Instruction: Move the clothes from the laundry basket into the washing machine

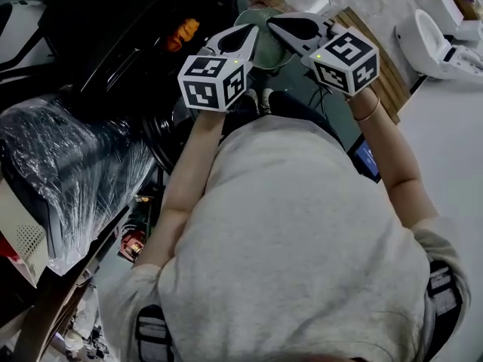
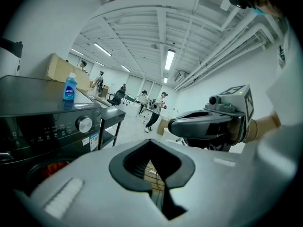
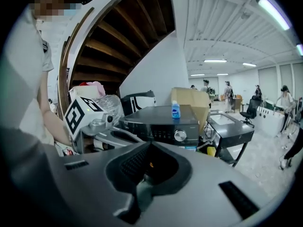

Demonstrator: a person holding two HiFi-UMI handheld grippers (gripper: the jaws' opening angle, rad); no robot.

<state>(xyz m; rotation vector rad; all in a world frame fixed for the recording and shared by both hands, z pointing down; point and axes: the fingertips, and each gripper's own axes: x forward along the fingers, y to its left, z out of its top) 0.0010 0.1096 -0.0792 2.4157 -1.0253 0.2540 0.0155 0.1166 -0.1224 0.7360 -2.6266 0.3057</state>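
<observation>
Clothes are hard to find right now. The only piece I can see is an orange cloth [image 1: 185, 32]. It sits inside the dark round hole of the washing machine [image 3: 161, 122], so I think at least one piece is already in. It looks soft and bunched up, and most of it is hidden in the dark.

Below the two tools there is a round green thing with ribs [image 1: 266, 50]. It may be the laundry basket, but I cannot be sure. I cannot tell if any clothes are left in it, because the tools cover part of it. So I cannot say how much of the job is left.

On top of the washing machine stands a small blue bottle [image 3: 175, 110].

The left gripper [image 1: 249, 32] and the right gripper [image 1: 278, 24] are held up side by side in front of the person, close to each other and near the machine's door. The left jaws are pressed together with nothing in them. The right jaws are pressed together too. A little grey-green patch shows at their gap, and I think it is just something behind them, not a cloth they hold. So no clothes are being carried at this moment.

Off to the left lies a big bundle wrapped in shiny plastic [image 1: 68, 164]. On the right stands a white toilet [image 1: 430, 40] on the floor. Far away in the big room, some people are walking about.
</observation>
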